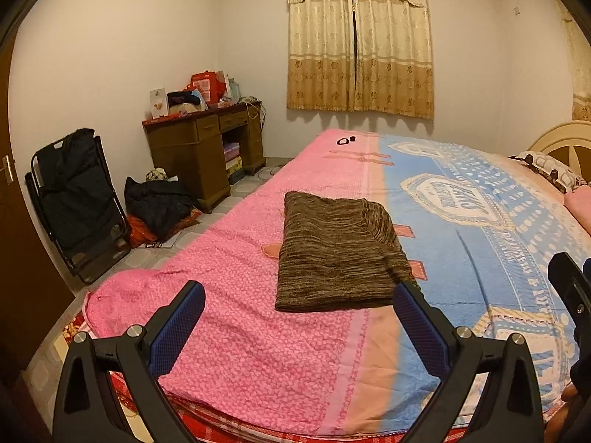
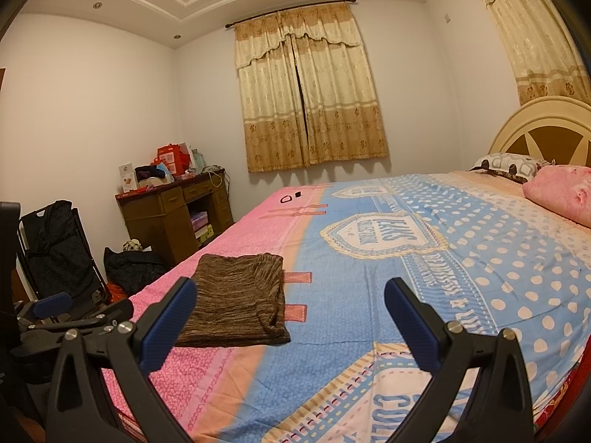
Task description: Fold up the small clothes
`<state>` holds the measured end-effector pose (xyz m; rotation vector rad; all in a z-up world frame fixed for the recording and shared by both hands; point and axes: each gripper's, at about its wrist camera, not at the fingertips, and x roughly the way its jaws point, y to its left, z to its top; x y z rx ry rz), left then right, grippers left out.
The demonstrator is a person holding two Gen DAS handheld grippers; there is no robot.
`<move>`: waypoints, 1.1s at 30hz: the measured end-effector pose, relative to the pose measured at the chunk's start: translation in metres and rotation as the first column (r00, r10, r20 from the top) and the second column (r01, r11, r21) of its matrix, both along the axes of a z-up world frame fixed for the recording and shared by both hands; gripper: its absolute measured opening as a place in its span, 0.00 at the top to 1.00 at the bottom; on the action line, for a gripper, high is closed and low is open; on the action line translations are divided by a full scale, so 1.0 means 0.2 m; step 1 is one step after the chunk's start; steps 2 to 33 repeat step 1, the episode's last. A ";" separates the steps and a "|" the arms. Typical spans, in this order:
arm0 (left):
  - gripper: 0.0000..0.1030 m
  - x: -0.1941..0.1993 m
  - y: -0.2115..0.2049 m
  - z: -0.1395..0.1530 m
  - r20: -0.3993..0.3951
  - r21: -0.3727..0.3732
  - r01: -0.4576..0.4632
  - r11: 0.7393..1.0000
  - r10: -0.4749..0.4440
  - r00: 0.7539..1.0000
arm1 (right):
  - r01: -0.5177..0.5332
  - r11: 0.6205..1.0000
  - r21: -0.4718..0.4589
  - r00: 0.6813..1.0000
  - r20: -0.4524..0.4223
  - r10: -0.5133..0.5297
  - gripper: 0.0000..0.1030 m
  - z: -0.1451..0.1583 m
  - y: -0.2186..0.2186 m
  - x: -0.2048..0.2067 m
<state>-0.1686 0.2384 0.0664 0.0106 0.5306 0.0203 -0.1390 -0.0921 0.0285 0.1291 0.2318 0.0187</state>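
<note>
1. A brown knitted garment (image 1: pixel 338 254) lies folded into a neat rectangle on the bed (image 1: pixel 258 332), resting mostly on the pink part of the cover, with its right edge touching the peach band beside the blue printed section.

2. The left gripper (image 1: pixel 299 302) hangs above the foot of the bed with its blue-padded fingers (image 1: pixel 177 328) spread wide and nothing between them; in its own view the right-hand finger overlaps the garment's near corner, though whether it touches the cloth cannot be told.

3. The right gripper (image 2: pixel 290 301) is likewise spread apart and empty, held over the blue section of the cover, just to the right of the folded garment (image 2: pixel 236 295).

4. From the right wrist view, the left gripper's body shows at the left edge, beside the bed's foot.

5. Two small black objects (image 1: pixel 346 140) sit well away from the garment on the far pink corner of the bed.

6. A pink pillow (image 2: pixel 561 192) and a patterned pillow (image 2: pixel 509 164) rest at the head of the bed, against the cream headboard (image 2: pixel 543 122).

7. Against the far wall stands a wooden desk (image 1: pixel 199 151) piled with boxes and clutter, under drawn beige curtains (image 1: pixel 358 37).

8. A folding chair (image 1: pixel 74 203) draped in dark fabric leans by the left wall, with a dark bundle (image 1: pixel 159 199) on the floor beside it.
</note>
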 end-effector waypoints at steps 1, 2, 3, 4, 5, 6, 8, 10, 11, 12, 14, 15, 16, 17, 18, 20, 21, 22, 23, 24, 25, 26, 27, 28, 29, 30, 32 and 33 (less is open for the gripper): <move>0.01 0.01 0.00 0.00 -0.007 -0.002 -0.001 1.000 0.001 1.000 | 0.000 1.000 0.000 1.000 0.001 0.000 0.00 0.00 0.00 0.00; 0.01 0.01 0.00 0.00 -0.007 -0.002 -0.001 1.000 0.001 1.000 | 0.000 1.000 0.000 1.000 0.001 0.000 0.00 0.00 0.00 0.00; 0.01 0.01 0.00 0.00 -0.007 -0.002 -0.001 1.000 0.001 1.000 | 0.000 1.000 0.000 1.000 0.001 0.000 0.00 0.00 0.00 0.00; 0.01 0.01 0.00 0.00 -0.007 -0.002 -0.001 1.000 0.001 1.000 | 0.000 1.000 0.000 1.000 0.001 0.000 0.00 0.00 0.00 0.00; 0.01 0.01 0.00 0.00 -0.007 -0.002 -0.001 1.000 0.001 1.000 | 0.000 1.000 0.000 1.000 0.001 0.000 0.00 0.00 0.00 0.00; 0.01 0.01 0.00 0.00 -0.007 -0.002 -0.001 1.000 0.001 1.000 | 0.000 1.000 0.000 1.000 0.001 0.000 0.00 0.00 0.00 0.00; 0.01 0.01 0.00 0.00 -0.007 -0.002 -0.001 1.000 0.001 1.000 | 0.000 1.000 0.000 1.000 0.001 0.000 0.00 0.00 0.00 0.00; 0.01 0.01 0.00 0.00 -0.007 -0.002 -0.001 1.000 0.001 1.000 | 0.000 1.000 0.000 1.000 0.001 0.000 0.00 0.00 0.00 0.00; 0.01 0.01 0.00 0.00 -0.007 -0.002 -0.001 1.000 0.001 1.000 | 0.000 1.000 0.000 1.000 0.001 0.000 0.00 0.00 0.00 0.00; 0.01 0.01 0.00 0.00 -0.007 -0.002 -0.001 1.000 0.001 1.000 | 0.000 1.000 0.000 1.000 0.001 0.000 0.00 0.00 0.00 0.00; 0.01 0.01 0.00 0.00 -0.007 -0.002 -0.001 1.000 0.001 1.000 | 0.000 1.000 0.000 1.000 0.001 0.000 0.00 0.00 0.00 0.00; 0.01 0.01 0.00 0.00 -0.007 -0.002 -0.001 1.000 0.001 1.000 | 0.000 1.000 0.000 1.000 0.001 0.000 0.00 0.00 0.00 0.00; 0.01 0.01 0.00 0.00 -0.007 -0.002 -0.001 1.000 0.001 1.000 | 0.000 1.000 0.000 1.000 0.001 0.000 0.00 0.00 0.00 0.00; 0.01 0.01 0.00 0.00 -0.007 -0.002 -0.001 1.000 0.001 1.000 | 0.000 1.000 0.000 1.000 0.001 0.000 0.00 0.00 0.00 0.00; 0.01 0.01 0.00 0.00 -0.007 -0.002 -0.001 1.000 0.001 1.000 | 0.000 1.000 0.000 1.000 0.001 0.000 0.00 0.00 0.00 0.00; 0.01 0.01 0.00 0.00 -0.007 -0.002 -0.001 1.000 0.001 1.000 | 0.000 1.000 0.000 1.000 0.001 0.000 0.00 0.00 0.00 0.00; 0.01 0.01 0.00 0.00 -0.007 -0.002 -0.001 1.000 0.001 1.000 | 0.000 1.000 0.000 1.000 0.001 0.000 0.00 0.00 0.00 0.00; 0.01 0.01 0.00 0.00 -0.007 -0.002 -0.001 1.000 0.001 1.000 | 0.000 1.000 0.000 1.000 0.001 0.000 0.00 0.00 0.00 0.00; 0.01 0.01 0.00 0.00 -0.007 -0.002 -0.001 1.000 0.001 1.000 | 0.000 1.000 0.000 1.000 0.001 0.000 0.00 0.00 0.00 0.00; 0.01 0.01 0.00 0.00 -0.007 -0.002 -0.001 1.000 0.001 1.000 | 0.000 1.000 0.000 1.000 0.001 0.000 0.00 0.00 0.00 0.00; 0.01 0.01 0.00 0.00 -0.007 -0.002 -0.001 1.000 0.001 1.000 | 0.000 1.000 0.000 1.000 0.001 0.000 0.00 0.00 0.00 0.00; 0.01 0.01 0.00 0.00 -0.007 -0.002 -0.001 1.000 0.001 1.000 | 0.000 1.000 0.000 1.000 0.001 0.000 0.00 0.00 0.00 0.00; 0.01 0.01 0.00 0.00 -0.007 -0.002 -0.001 1.000 0.001 1.000 | 0.000 1.000 0.000 1.000 0.001 0.000 0.00 0.00 0.00 0.00; 0.01 0.01 0.00 0.00 -0.007 -0.002 -0.001 1.000 0.001 1.000 | 0.000 1.000 0.000 1.000 0.001 0.000 0.00 0.00 0.00 0.00; 0.01 0.01 0.00 0.00 -0.007 -0.002 -0.001 1.000 0.001 1.000 | 0.000 1.000 0.000 1.000 0.001 0.000 0.00 0.00 0.00 0.00; 0.01 0.01 0.00 0.00 -0.007 -0.002 -0.001 1.000 0.001 1.000 | 0.000 1.000 0.000 1.000 0.001 0.000 0.00 0.00 0.00 0.00; 0.01 0.01 0.00 0.00 -0.007 -0.002 -0.001 1.000 0.001 1.000 | 0.000 1.000 0.000 1.000 0.001 0.000 0.00 0.00 0.00 0.00; 0.01 0.01 0.00 0.00 -0.007 -0.002 -0.001 1.000 0.001 1.000 | 0.000 1.000 0.000 1.000 0.001 0.000 0.00 0.00 0.00 0.00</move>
